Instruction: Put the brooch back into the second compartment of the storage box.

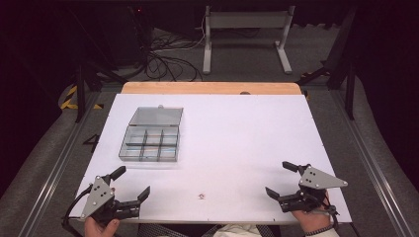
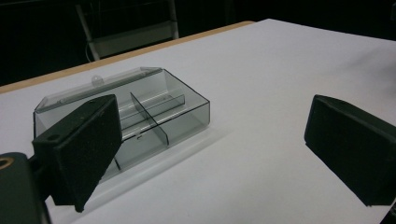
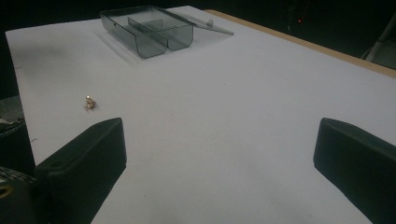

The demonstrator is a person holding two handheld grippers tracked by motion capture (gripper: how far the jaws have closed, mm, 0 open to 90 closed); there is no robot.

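A clear grey compartment box (image 1: pixel 149 144) lies on the left half of the white table with its lid (image 1: pixel 156 116) folded back flat. The same box (image 2: pixel 154 114) stands just beyond my left jaws, and the box (image 3: pixel 148 30) is far off in the right gripper view. A tiny gold-coloured object (image 1: pixel 201 196) lies near the front edge, the same object (image 3: pixel 90 103) left of my right jaws. My left gripper (image 1: pixel 131 181) is open at the front left, empty. My right gripper (image 1: pixel 281 178) is open at the front right, empty.
The white sheet (image 1: pixel 237 128) covers a wooden table whose far edge (image 1: pixel 212 88) shows. Beyond it stand a metal frame (image 1: pixel 247 29) and loose cables (image 1: pixel 163 59) on the floor. Dark rails run along both sides.
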